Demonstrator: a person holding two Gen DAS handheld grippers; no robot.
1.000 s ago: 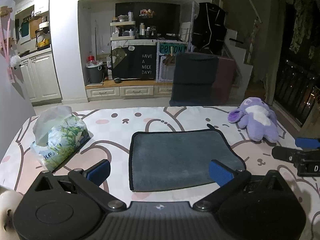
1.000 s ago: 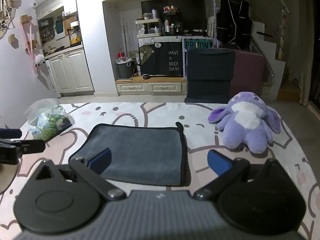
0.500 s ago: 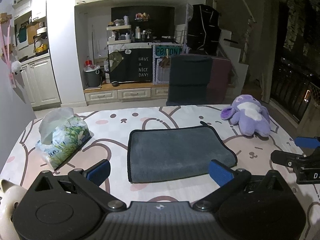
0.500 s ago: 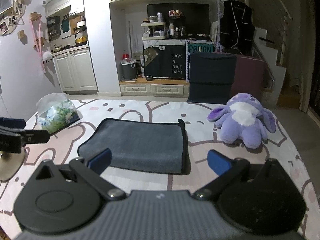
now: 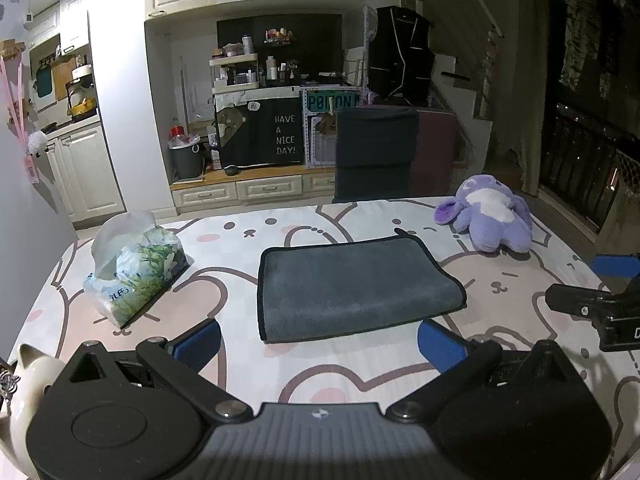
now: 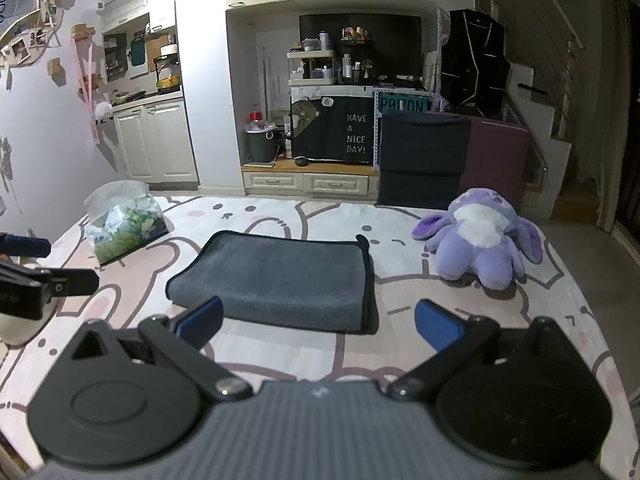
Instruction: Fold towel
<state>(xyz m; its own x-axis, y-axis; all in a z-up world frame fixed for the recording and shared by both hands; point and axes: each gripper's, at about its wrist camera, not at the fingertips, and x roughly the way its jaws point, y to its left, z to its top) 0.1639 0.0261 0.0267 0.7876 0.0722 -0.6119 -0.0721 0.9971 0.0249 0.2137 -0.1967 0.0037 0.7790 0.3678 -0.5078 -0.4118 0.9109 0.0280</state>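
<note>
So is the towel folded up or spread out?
Folded: the towel has a rounded doubled edge on one side and lies flat on the table.

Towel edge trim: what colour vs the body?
Black binding around a dark grey towel; clearest in the left wrist view.

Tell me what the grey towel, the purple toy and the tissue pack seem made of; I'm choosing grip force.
Towel: soft matte grey pile, likely microfibre, with a black stitched border; its rounded folded edge suggests it's thick.
Purple toy: fuzzy plush fabric, presumably stuffed, with a white belly patch.
Tissue pack: thin glossy plastic film, printed and crinkled, with soft white tissue sticking out on top.
</note>
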